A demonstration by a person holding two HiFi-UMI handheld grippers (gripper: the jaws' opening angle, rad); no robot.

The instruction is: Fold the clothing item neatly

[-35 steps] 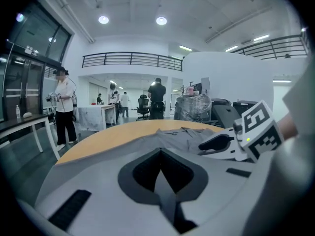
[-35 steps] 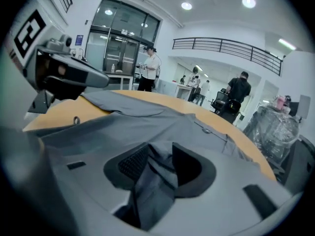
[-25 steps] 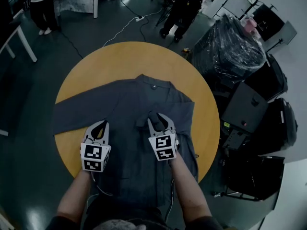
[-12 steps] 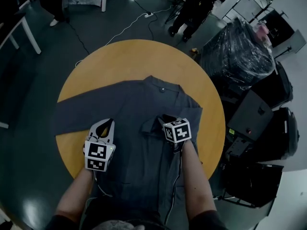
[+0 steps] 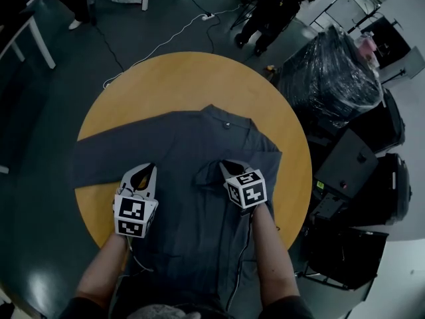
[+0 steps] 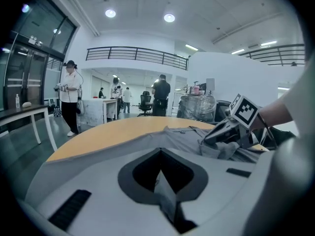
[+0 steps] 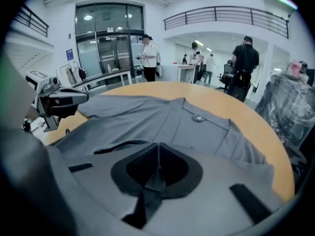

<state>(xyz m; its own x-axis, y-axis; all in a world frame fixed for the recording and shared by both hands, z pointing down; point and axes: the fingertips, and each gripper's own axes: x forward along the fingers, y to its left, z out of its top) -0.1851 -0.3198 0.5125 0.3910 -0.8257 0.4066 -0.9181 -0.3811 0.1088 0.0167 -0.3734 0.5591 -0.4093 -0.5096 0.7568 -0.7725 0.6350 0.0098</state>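
Item: grey shirt [image 5: 192,138], thin soft cloth, collared, lying flat across the round, smooth wooden table [image 5: 179,78]. Its hem hangs over the near edge and one sleeve reaches the left edge.

My left gripper [image 5: 143,173]: jaws pressed together on a pinch of shirt.

My right gripper [image 5: 230,167]: jaws just closing, with a cloth fold caught between them.

Risk, as I judge it: shallow pinches could slip and skew my fold.

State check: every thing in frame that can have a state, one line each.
grey shirt: laid flat on the round table, hem hanging off the near edge
outstretched sleeve: spread flat toward the head view's left
folded sleeve: folded in across the body
left gripper: shut on grey shirt
right gripper: jaws just closed, shut on grey shirt
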